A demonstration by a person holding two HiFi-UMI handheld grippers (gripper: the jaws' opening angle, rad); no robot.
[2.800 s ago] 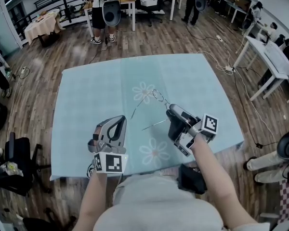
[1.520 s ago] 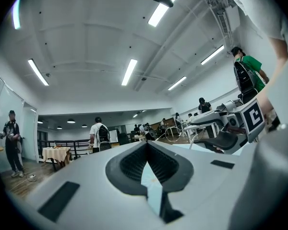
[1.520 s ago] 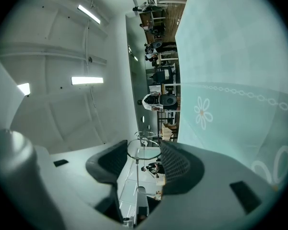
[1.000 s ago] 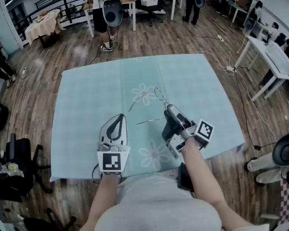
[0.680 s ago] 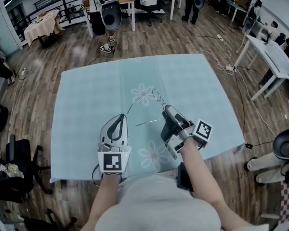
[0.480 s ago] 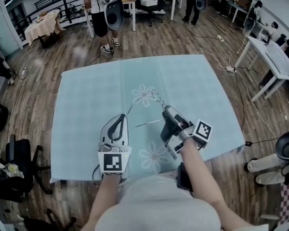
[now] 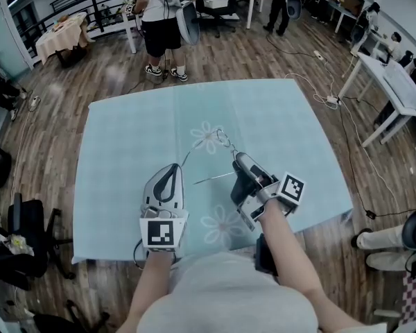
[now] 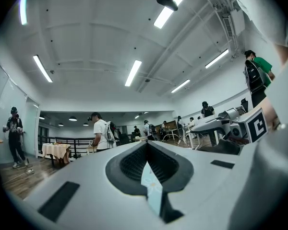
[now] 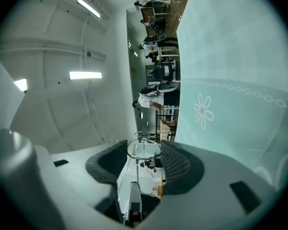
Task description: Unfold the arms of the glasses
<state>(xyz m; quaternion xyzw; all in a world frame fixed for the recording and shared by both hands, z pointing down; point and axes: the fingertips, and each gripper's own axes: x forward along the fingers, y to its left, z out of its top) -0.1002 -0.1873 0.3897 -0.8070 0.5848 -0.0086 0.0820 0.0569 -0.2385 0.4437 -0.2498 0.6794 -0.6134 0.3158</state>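
- Pale blue tablecloth (image 7: 125, 137) printed with white flowers covers the table, with wooden floor, desks and standing people around it. The white daisy at the cloth's centre (image 7: 206, 134) is the landmark below.
- Thin wire-rimmed glasses (image 7: 224, 141) sit just right of the daisy, at the tip of the right gripper (image 7: 238, 159), which reaches in from the daisy's near right.
- Its jaws are clamped on the frame, with one round lens rim caught between the ribbed pads.
- The left gripper (image 7: 170, 170) rests nearer than the daisy and slightly left of it. Its jaws are pressed together and hold nothing.
- One arm slants from the daisy towards its near left. A second thin rod lies nearer than the daisy, pointing left from the right gripper.
- Both arms look swung out, so the unfolding seems late. They are too fine to tell whether they are fully open.
- The next move likely calls for the left jaws to part, take an arm tip and ease it outward while the right gripper holds the frame steady.
- Only the right gripper view shows the rim between the pads, and only the head view shows how the arms lie.
- The left gripper view shows a sliver of cloth and the room, but no glasses.
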